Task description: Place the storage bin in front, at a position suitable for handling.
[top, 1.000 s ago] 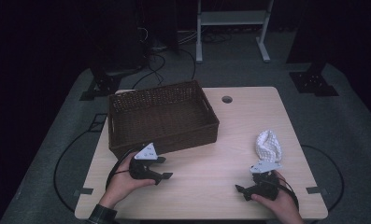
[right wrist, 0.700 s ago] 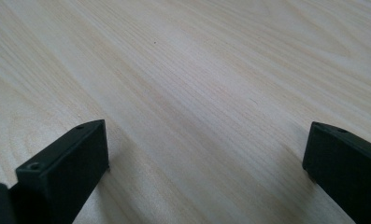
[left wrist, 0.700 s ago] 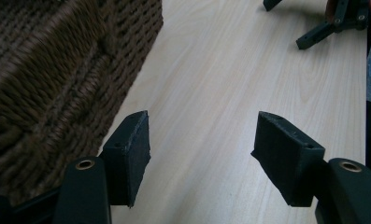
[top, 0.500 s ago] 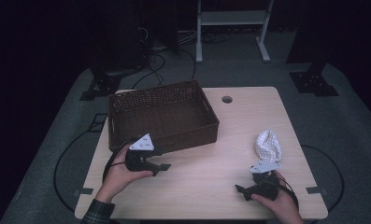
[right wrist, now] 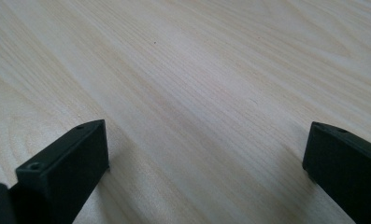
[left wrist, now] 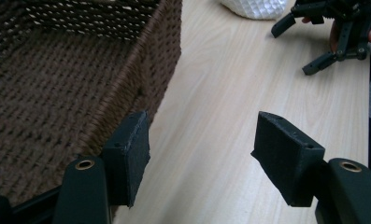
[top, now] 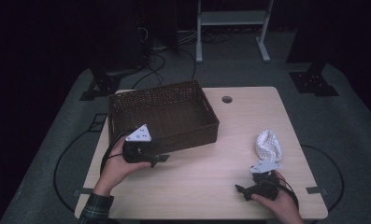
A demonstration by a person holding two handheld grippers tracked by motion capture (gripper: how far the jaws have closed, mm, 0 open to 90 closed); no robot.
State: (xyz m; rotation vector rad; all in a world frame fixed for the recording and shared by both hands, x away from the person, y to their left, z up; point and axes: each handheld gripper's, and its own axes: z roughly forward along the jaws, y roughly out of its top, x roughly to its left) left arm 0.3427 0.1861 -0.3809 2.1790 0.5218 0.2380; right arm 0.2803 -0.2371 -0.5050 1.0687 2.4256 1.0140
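left hand-held gripper point(left wrist: 199, 163) jaws apart and empty beside the wicker basket point(top: 174, 116) near wall, white cloth point(top: 268, 145) cut off at the left gripper view's top edge, lying on desk point(top: 206, 182) just beyond right hand-held gripper point(top: 248, 191), jaws wide over bare wood
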